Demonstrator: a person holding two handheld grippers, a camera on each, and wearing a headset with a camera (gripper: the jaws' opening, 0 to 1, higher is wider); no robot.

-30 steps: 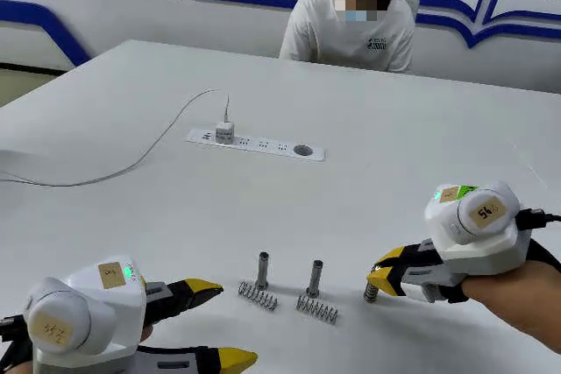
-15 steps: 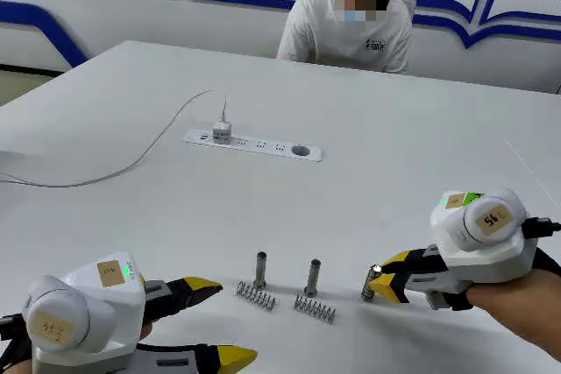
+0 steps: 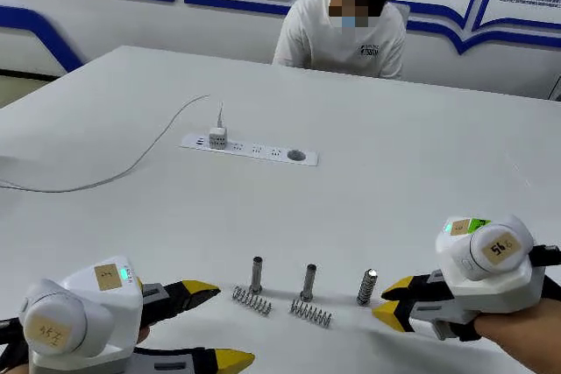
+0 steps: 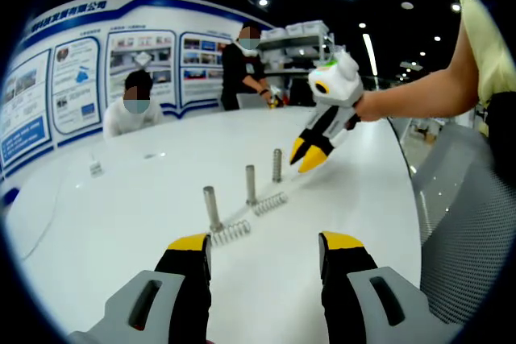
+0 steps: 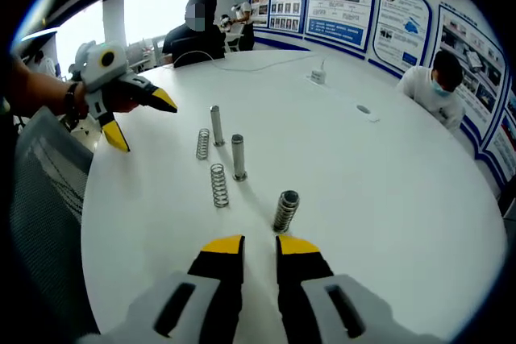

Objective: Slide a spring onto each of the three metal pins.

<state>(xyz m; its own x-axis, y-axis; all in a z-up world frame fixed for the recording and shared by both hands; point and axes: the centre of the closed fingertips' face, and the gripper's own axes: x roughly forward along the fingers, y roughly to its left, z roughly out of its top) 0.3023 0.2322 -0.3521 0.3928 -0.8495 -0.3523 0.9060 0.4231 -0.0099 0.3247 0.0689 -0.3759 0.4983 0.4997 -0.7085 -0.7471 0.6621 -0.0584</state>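
3 pins stand in a row on the white surface point(image 3: 421, 172), close to the near edge. The right pin point(image 3: 371, 274) already has its fitted spring point(image 3: 366, 291) on it. The coils go around the shaft almost to the top, with just the shiny cap poking out. The middle pin point(image 3: 308, 279) and left pin point(image 3: 256, 272) are both bare. Each has a loose spring lying flat just in front of its base: spring 1 point(image 3: 252, 300) by the left pin and spring 2 point(image 3: 310, 314) by the middle one. The right tongs point(image 3: 383, 300) sit just beside the right pin on its right side, yellow tips aimed at it but not touching. They're parted only a little and gripping nothing. In the right gripper view you can see the narrow gap between the tips, with the sprung pin right ahead. The left tongs point(image 3: 230, 323) are low at the left, spread wide and empty. In the left gripper view the left pin and its loose spring line up ahead, between the 2 jaws. Further back there's a power strip point(image 3: 263, 150) set into the surface, with a white charger point(image 3: 217, 137) plugged in and a cable point(image 3: 114, 177) trailing off to the left. A person point(image 3: 342, 37) sits at the far side.
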